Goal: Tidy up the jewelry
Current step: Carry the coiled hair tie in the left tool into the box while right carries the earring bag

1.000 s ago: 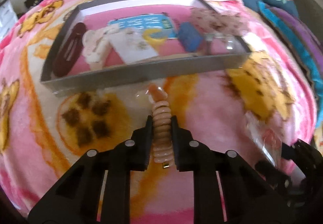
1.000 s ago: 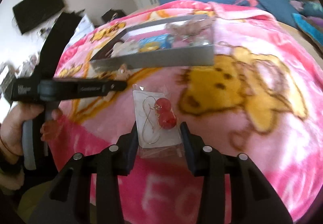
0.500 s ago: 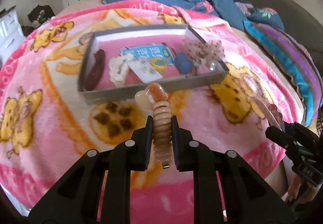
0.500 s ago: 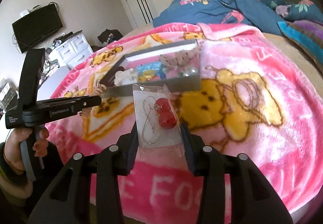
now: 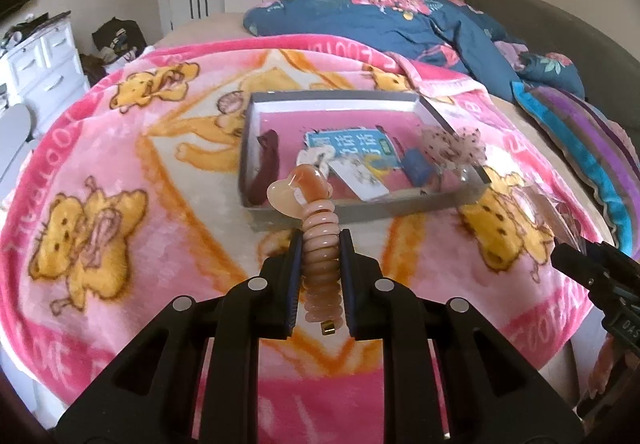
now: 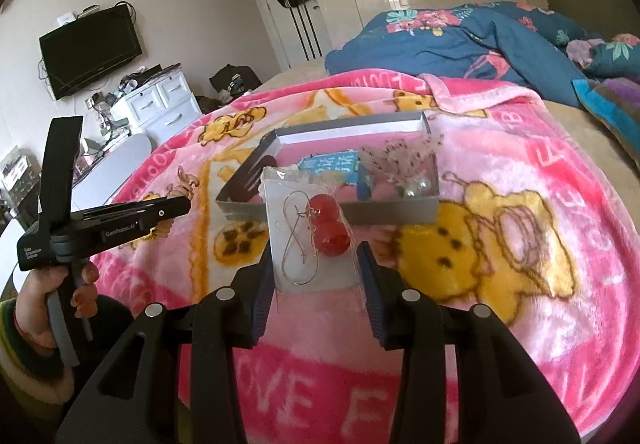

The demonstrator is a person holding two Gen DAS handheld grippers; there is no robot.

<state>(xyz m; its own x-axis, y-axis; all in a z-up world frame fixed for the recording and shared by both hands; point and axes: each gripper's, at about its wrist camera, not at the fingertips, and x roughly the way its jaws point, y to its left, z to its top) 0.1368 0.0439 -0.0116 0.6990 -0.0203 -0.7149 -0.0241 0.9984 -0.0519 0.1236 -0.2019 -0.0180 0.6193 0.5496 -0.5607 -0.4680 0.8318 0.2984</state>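
My left gripper [image 5: 320, 240] is shut on a peach spiral hair tie [image 5: 320, 264] with a glossy heart charm [image 5: 298, 190] at its tip, held above the blanket. My right gripper [image 6: 316, 250] is shut on a clear packet of earrings [image 6: 310, 236] with two red balls and gold hooks. Beyond both lies a grey shallow box [image 5: 360, 210], also seen in the right wrist view [image 6: 332, 212]. It holds a dark red clip [image 5: 268, 160], a blue card [image 5: 348, 148], a white card, a small blue block and a speckled pink scrunchie [image 5: 452, 142]. The left gripper [image 6: 176, 210] shows side-on in the right wrist view.
A pink cartoon blanket [image 5: 120, 172] covers the bed. A dark blue floral duvet [image 5: 380, 16] is bunched at the far end, striped fabric [image 5: 580, 148] at the right. White drawers [image 6: 160, 104] and a wall TV [image 6: 90, 44] stand to the left. A hand [image 6: 44, 296] holds the left tool.
Both grippers have risen and drawn back from the box while keeping their loads. The box now looks smaller and farther, and more of the room is visible.
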